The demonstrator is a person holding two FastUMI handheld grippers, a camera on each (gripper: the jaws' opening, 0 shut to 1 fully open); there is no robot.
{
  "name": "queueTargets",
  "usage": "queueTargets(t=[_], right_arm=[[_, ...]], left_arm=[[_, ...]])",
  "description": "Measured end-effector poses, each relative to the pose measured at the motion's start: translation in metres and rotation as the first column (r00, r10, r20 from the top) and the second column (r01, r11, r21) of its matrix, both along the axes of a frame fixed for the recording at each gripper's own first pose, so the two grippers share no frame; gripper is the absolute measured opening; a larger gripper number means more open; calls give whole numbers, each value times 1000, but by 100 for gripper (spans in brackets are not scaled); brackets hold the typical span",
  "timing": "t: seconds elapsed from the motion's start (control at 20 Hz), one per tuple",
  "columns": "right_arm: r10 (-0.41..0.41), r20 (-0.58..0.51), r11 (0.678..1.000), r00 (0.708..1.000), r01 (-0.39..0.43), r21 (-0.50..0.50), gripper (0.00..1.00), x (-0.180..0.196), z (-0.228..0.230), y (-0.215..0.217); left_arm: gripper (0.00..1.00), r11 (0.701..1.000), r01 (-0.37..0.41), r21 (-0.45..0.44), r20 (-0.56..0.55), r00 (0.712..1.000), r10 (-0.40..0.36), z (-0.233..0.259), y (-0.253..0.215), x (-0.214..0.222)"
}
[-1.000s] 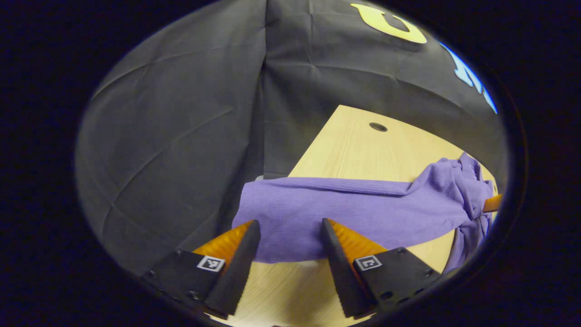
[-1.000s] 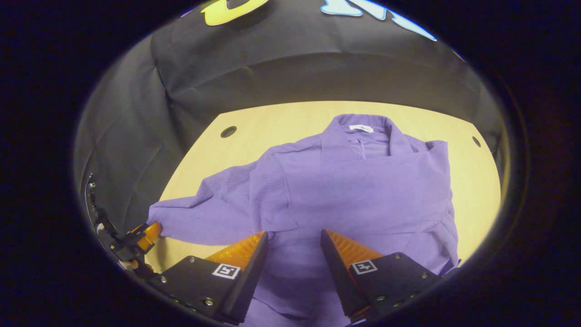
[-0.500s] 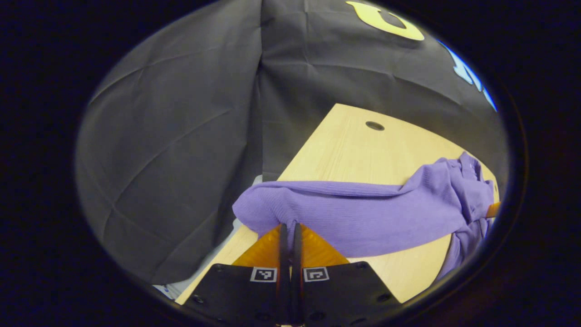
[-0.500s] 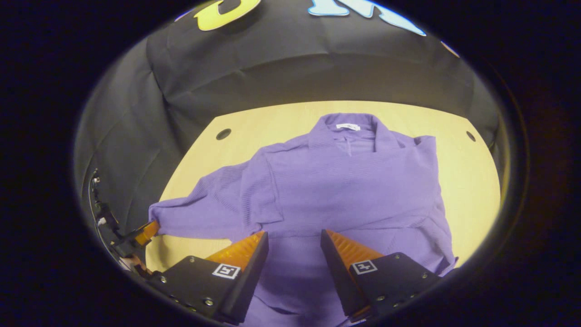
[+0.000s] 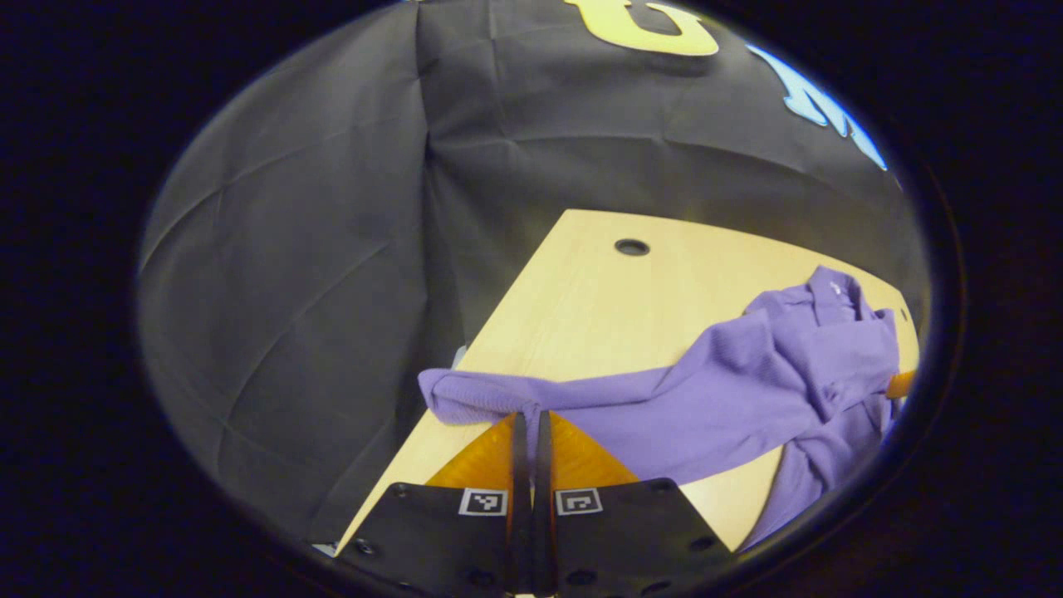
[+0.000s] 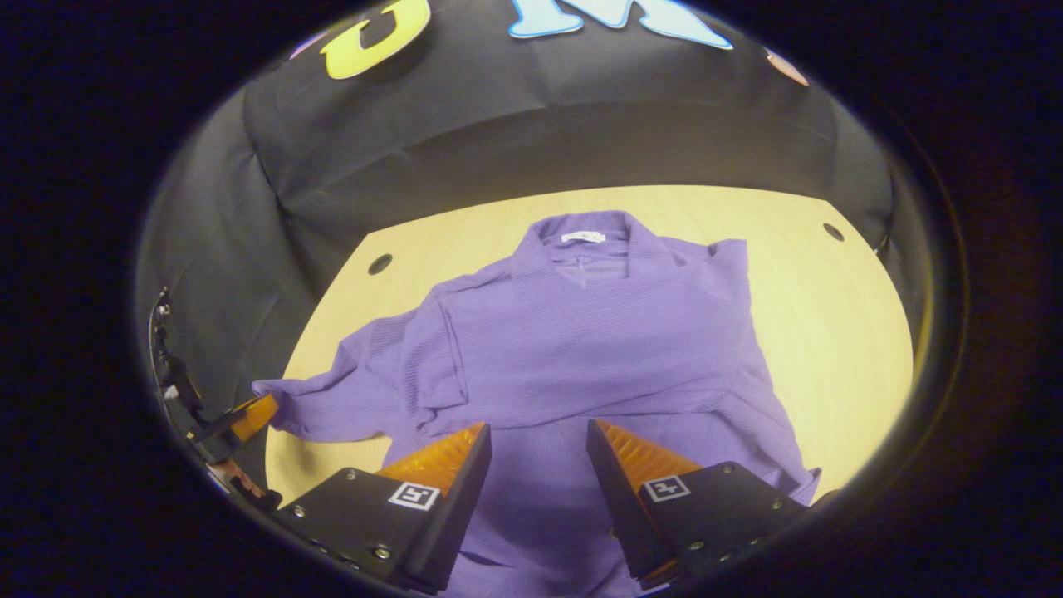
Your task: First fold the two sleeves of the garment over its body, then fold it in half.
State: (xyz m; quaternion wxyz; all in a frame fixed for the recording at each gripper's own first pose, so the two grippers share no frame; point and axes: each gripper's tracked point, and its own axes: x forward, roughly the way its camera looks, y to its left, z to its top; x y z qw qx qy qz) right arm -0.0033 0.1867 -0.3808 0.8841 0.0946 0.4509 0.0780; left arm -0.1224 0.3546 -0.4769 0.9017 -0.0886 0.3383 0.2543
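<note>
I judge one sleeve is done: in the right gripper view the garment [image 6: 581, 349] lies face up on the table [image 6: 839, 332], and its right sleeve [image 6: 706, 324] seems already folded over the body. The left sleeve [image 5: 531, 399] is not yet folded; my left gripper [image 5: 531, 419] is closed on its cuff near the table edge. My right gripper [image 6: 538, 436] hangs wide open above the hem, holding nothing. The half fold remains.

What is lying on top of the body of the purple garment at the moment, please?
One sleeve lies folded across the purple garment; the other sleeve stretches off sideways, pinched by the left gripper. The chest beneath the fold is covered.
</note>
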Motion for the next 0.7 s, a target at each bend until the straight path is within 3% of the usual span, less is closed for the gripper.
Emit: queueTargets(t=[0.35,0.7], right_arm=[[-65,3,998,998,65,24,74,-14,3,-49],[-212,-11,977,977,212,34,74,-45,0,-149]], left_arm=[[7,992,127,3,130,983,-126,68,-86,84],[7,951,308,16,203,930,-305,116,-228,157]])
